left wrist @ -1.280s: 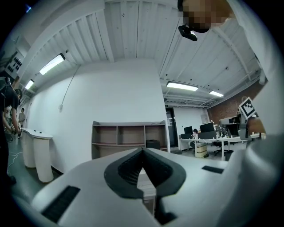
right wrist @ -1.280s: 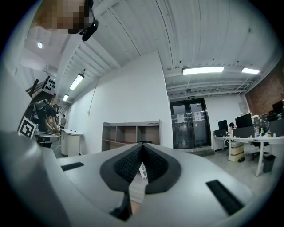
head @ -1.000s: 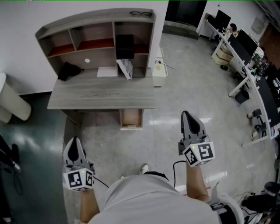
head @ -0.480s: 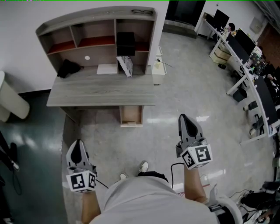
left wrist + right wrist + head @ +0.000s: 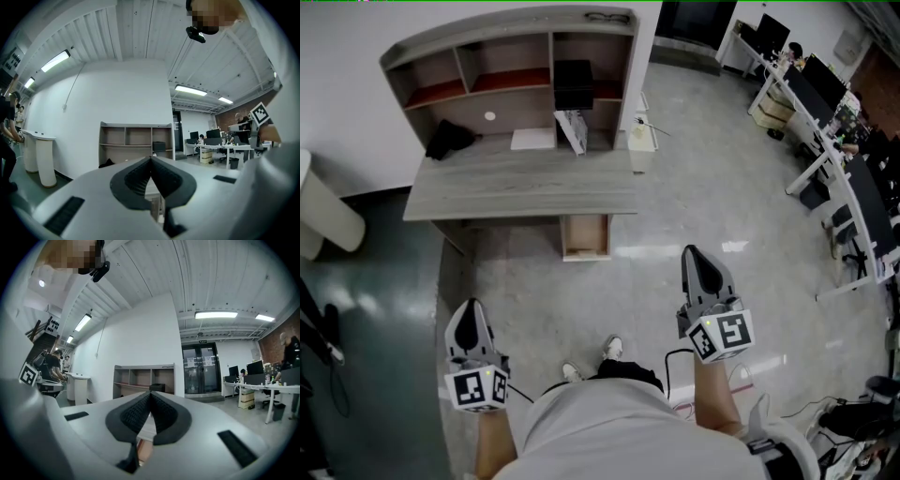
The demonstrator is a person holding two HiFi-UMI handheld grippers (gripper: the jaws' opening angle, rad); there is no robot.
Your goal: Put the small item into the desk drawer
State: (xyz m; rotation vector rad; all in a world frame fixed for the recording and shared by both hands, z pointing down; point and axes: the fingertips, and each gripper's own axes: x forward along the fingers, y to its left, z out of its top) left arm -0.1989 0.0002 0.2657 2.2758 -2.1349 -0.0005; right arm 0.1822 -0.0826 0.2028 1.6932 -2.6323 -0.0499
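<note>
The grey desk (image 5: 520,197) with a shelf unit stands against the far wall, well ahead of both grippers. Its wooden drawer (image 5: 585,236) hangs open under the front edge. On the desktop lie a black bundle (image 5: 450,139), a small white round item (image 5: 490,116), a white sheet (image 5: 533,139) and a leaning box (image 5: 574,131). My left gripper (image 5: 466,307) (image 5: 151,159) is shut and empty, low at the left. Further right, my right gripper (image 5: 697,251) (image 5: 150,394) is also shut and empty. Both point level towards the desk (image 5: 136,140) (image 5: 143,376).
A black box (image 5: 574,84) sits on a shelf. A white cabinet (image 5: 641,145) stands at the desk's right end, a white bin (image 5: 323,220) to its left. Office desks with monitors (image 5: 825,103) line the right side. Cables (image 5: 853,422) lie on the floor behind me.
Both grippers have slid a little lower in the head view. The desk sits slightly higher in the picture and the person's feet have shifted. Both pairs of jaws stay shut.
</note>
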